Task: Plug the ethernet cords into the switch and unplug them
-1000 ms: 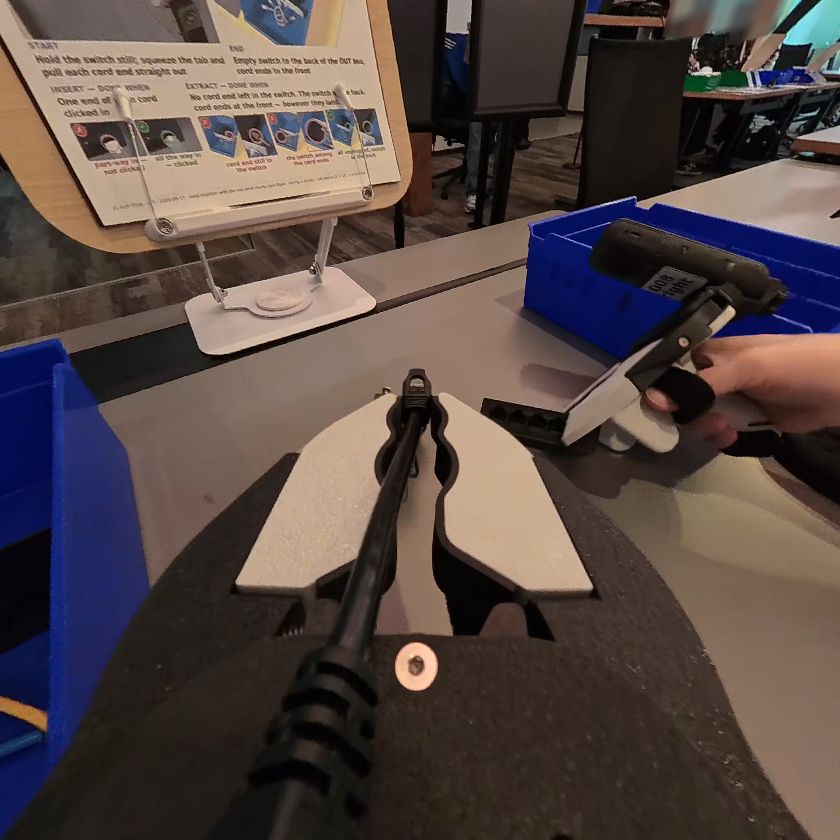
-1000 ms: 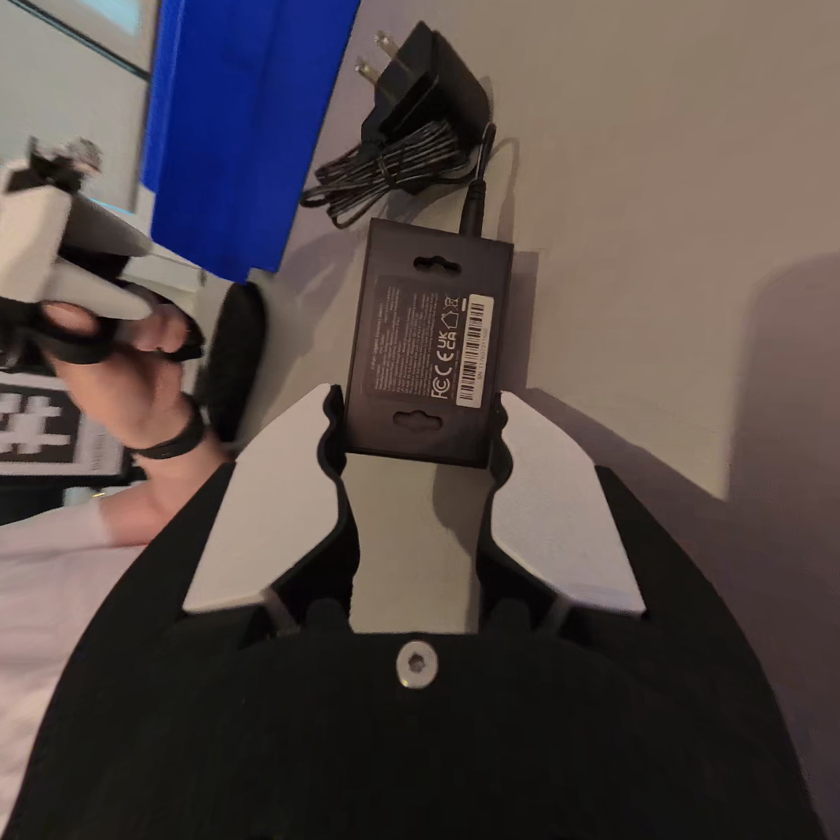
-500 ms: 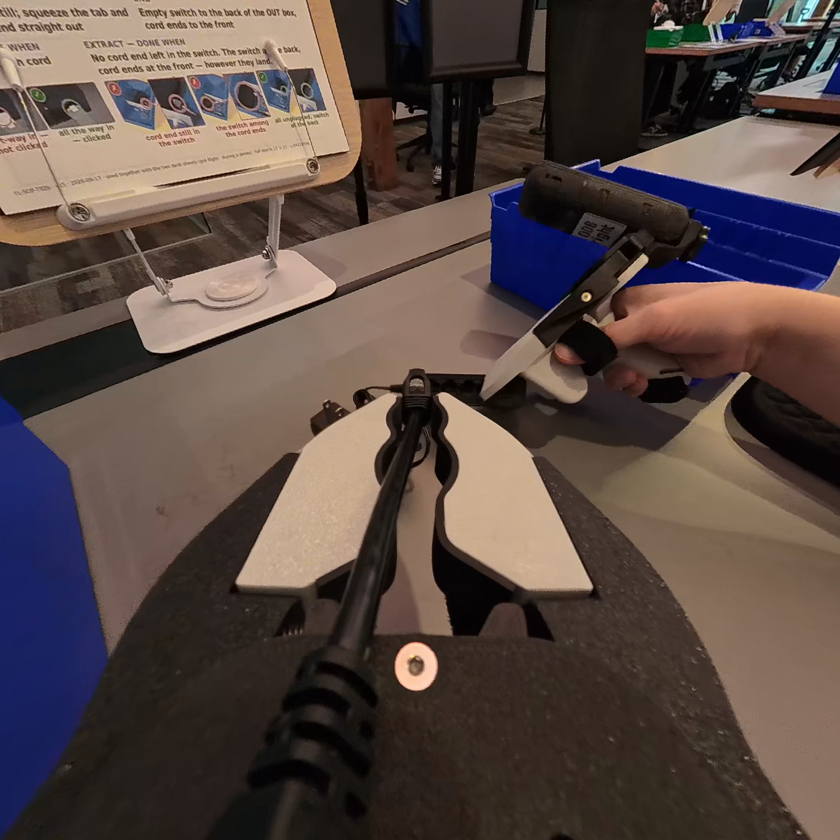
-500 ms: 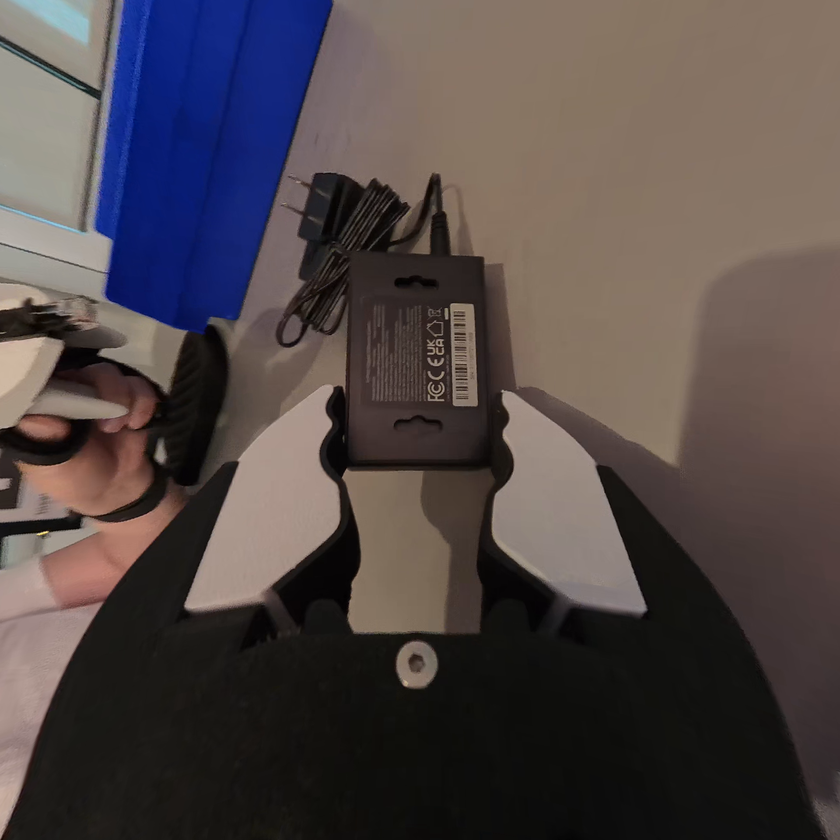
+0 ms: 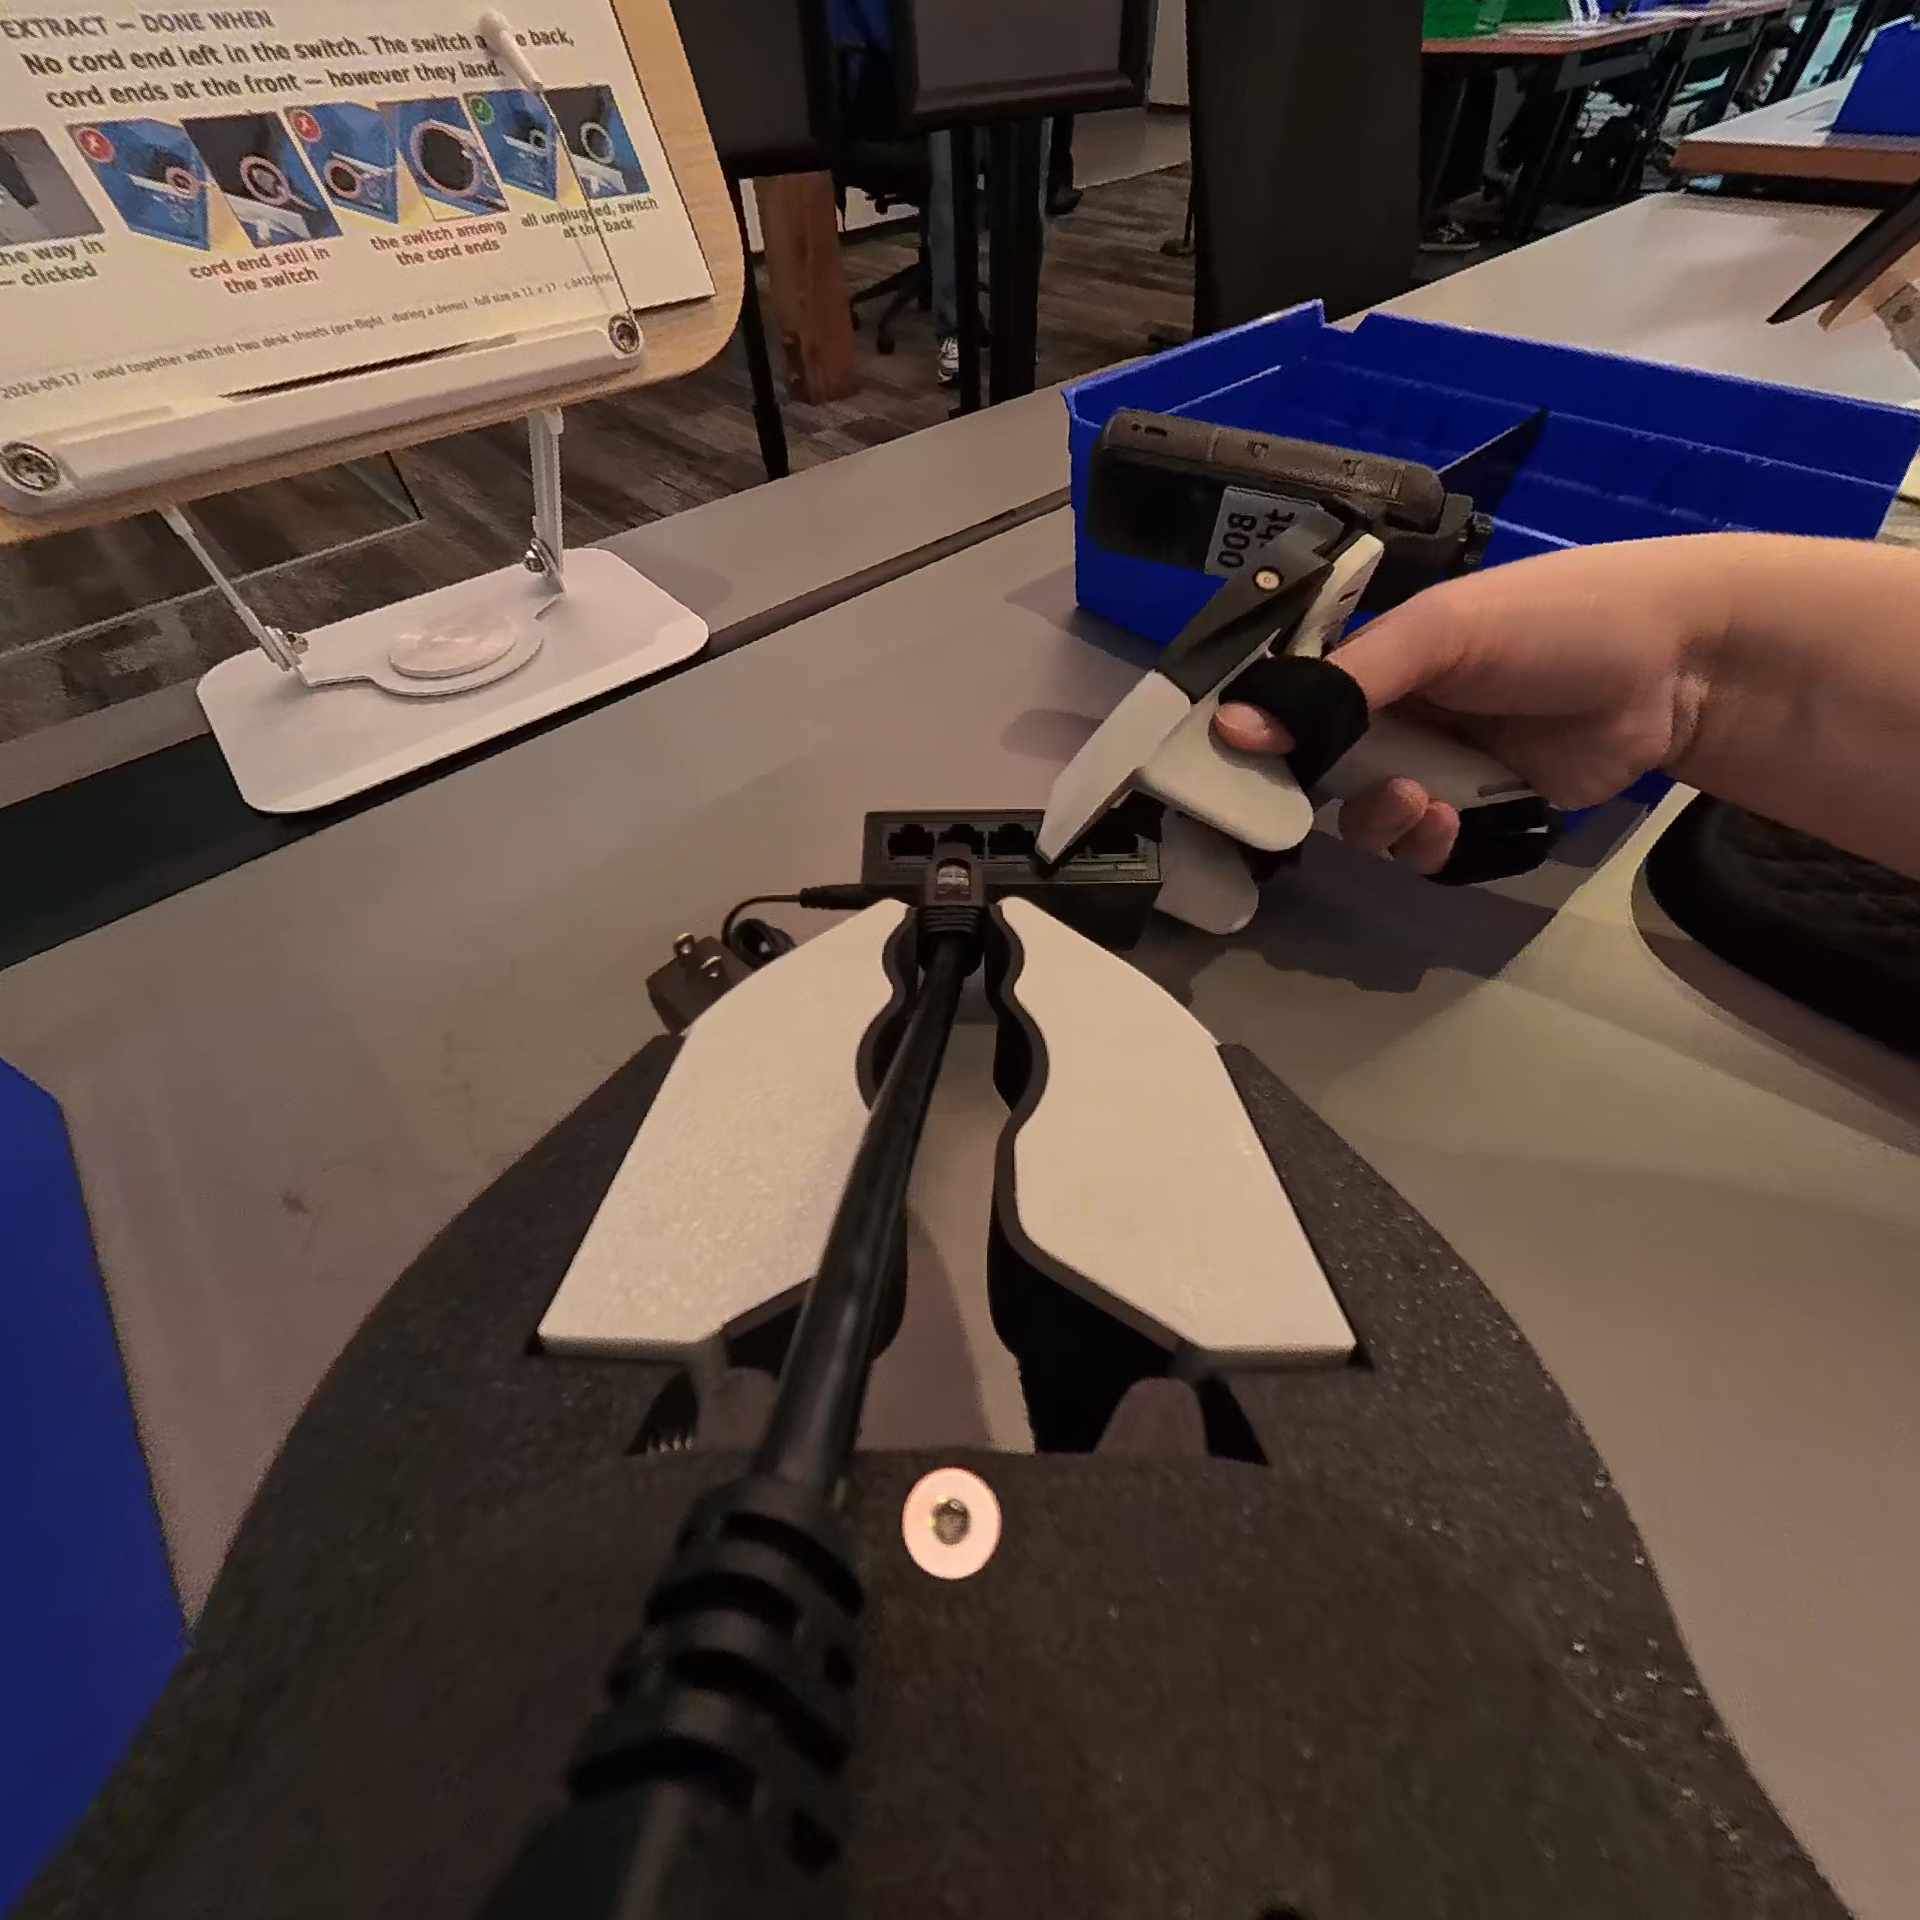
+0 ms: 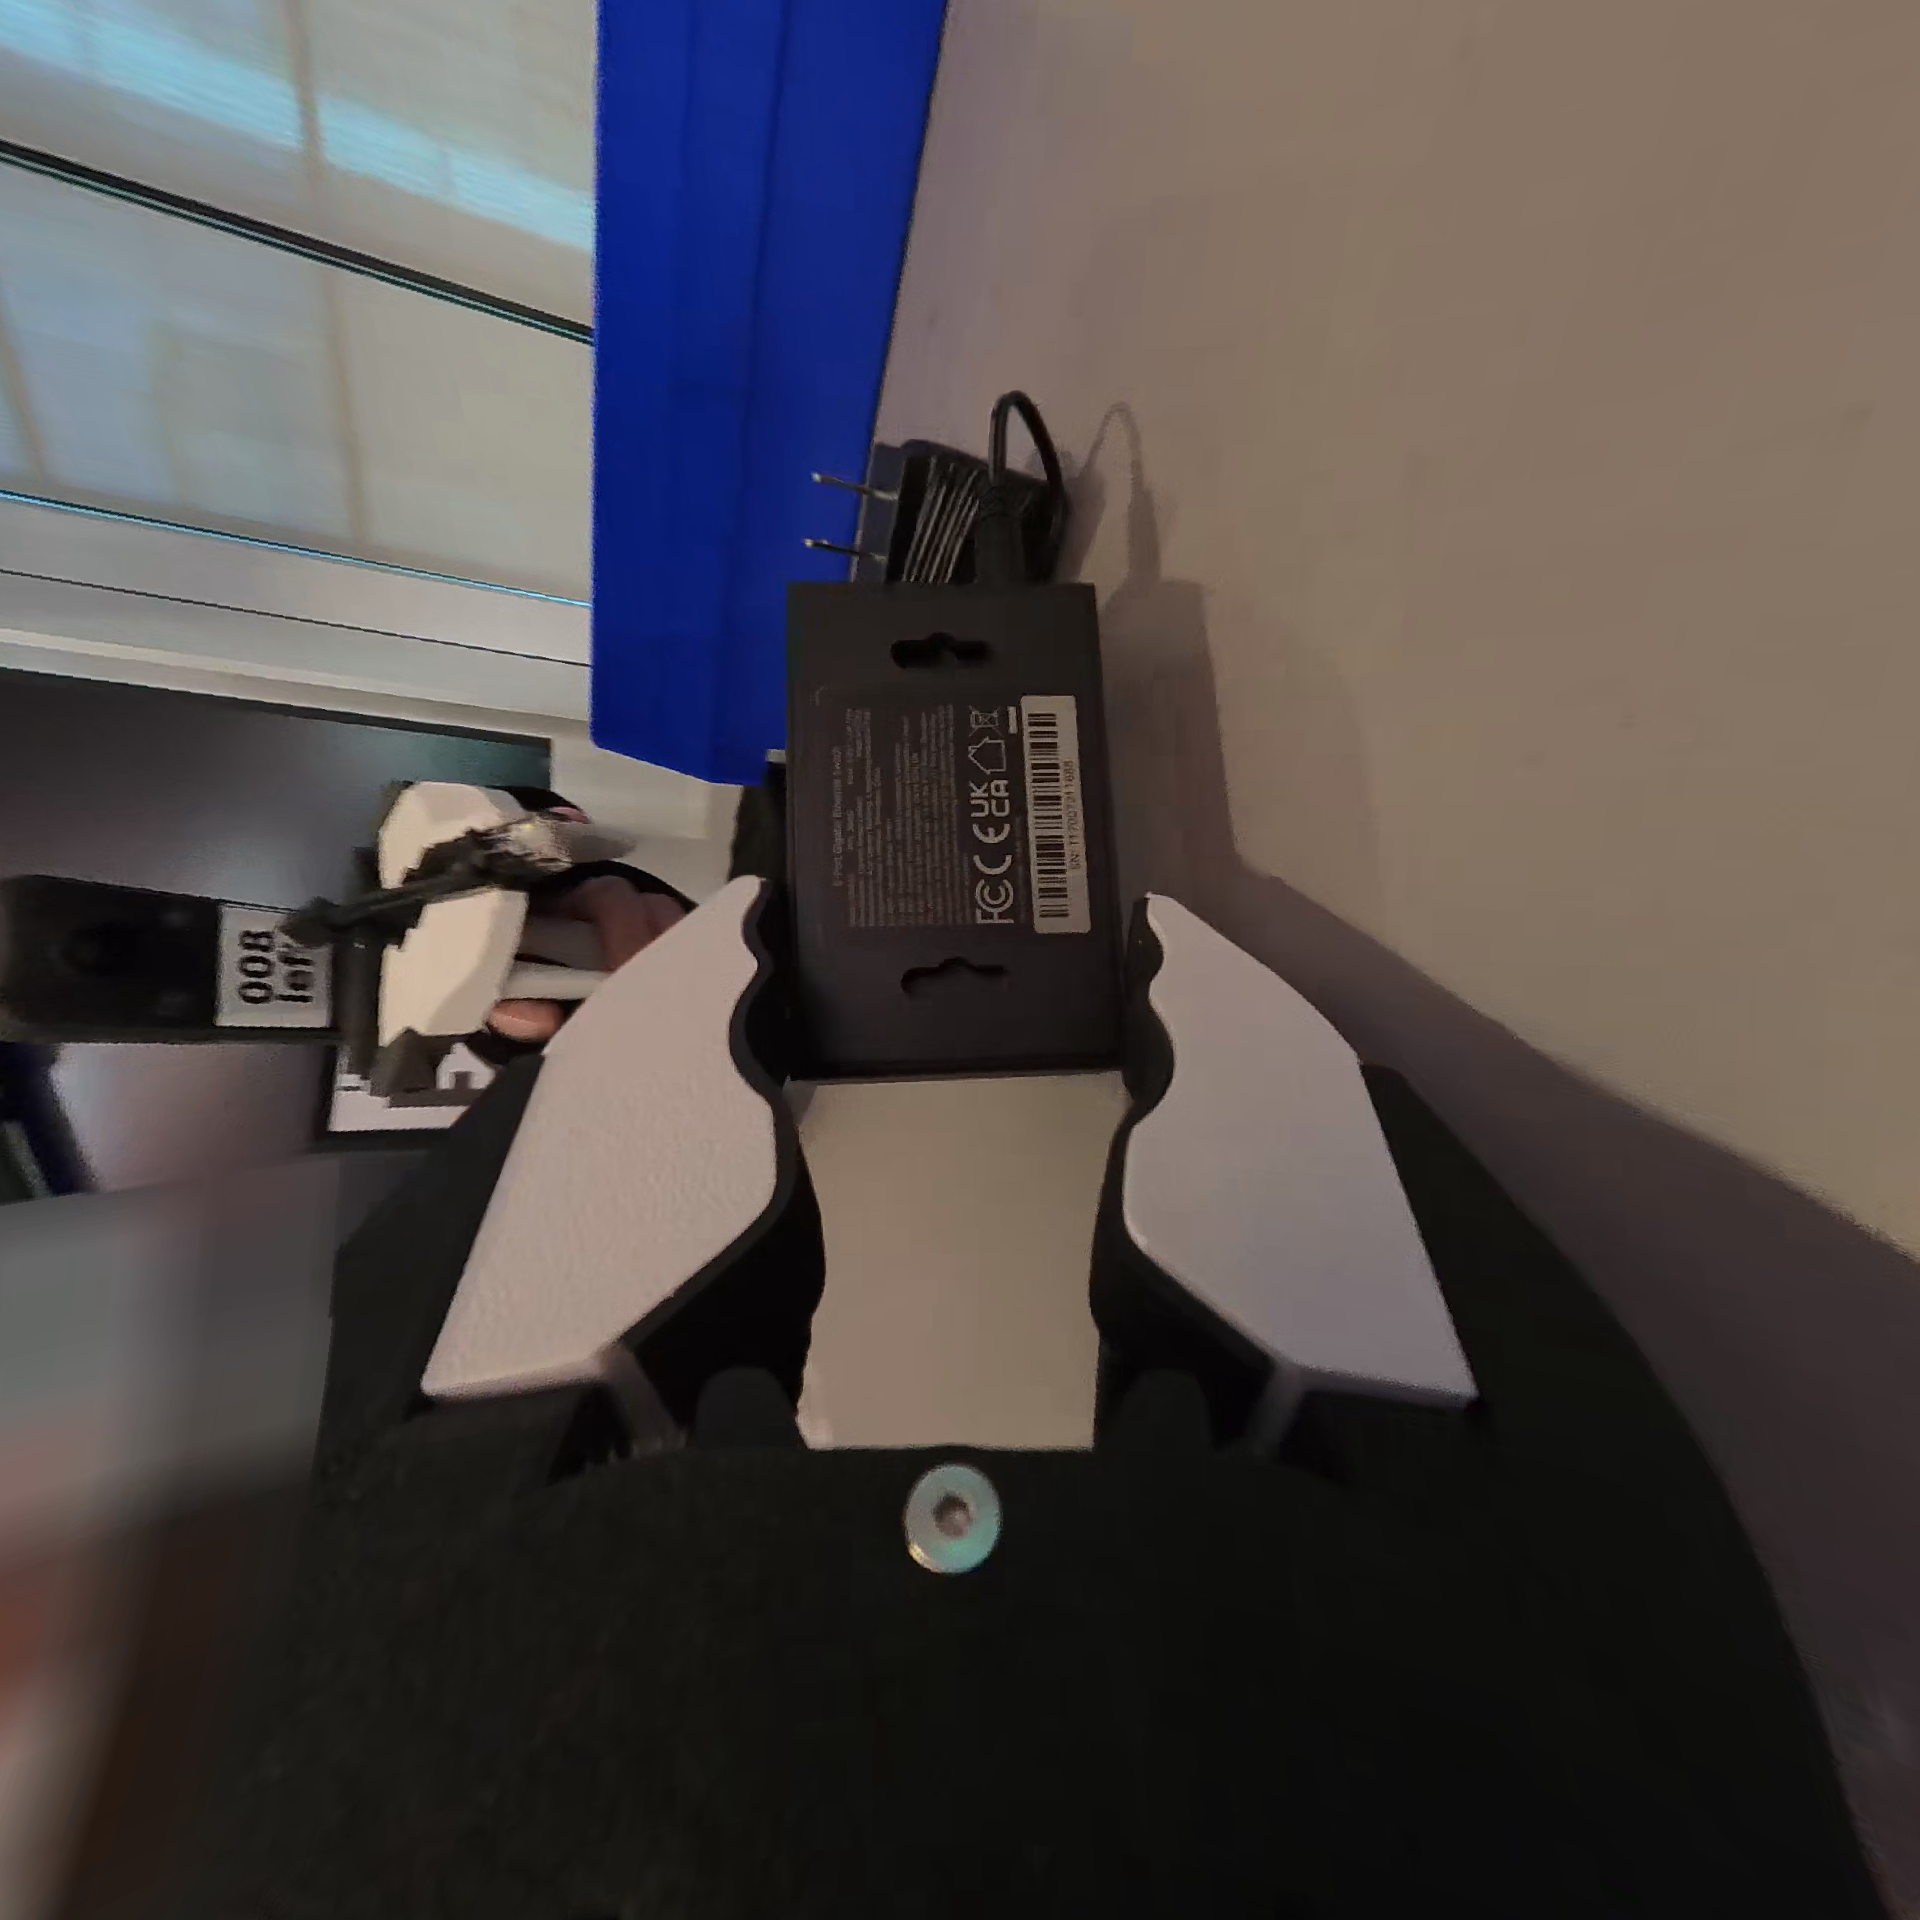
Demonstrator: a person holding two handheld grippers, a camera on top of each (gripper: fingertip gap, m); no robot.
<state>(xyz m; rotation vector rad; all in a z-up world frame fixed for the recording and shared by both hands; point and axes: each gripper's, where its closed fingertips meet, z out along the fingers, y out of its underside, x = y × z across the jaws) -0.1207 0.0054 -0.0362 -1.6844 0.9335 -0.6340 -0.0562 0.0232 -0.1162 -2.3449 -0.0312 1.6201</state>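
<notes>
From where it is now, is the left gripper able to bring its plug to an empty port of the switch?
Probably yes. The left gripper holds the plug just before the open ports of the switch; the right gripper covers only ports farther right.

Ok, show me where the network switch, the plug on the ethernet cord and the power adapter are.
network switch point(image 6: 940, 831): right wrist view, on its labelled underside.
ethernet plug point(image 5: 953, 883): left wrist view, on the clear tip ahead of the fingers.
power adapter point(image 5: 694, 971): left wrist view, on its black body behind the prongs.

A blue bin point(image 5: 1558, 416) sits on the grey table point(image 5: 416, 1039) ahead-right of the left gripper; an instruction sheet on a white stand point(image 5: 436, 665) stands ahead-left.
</notes>
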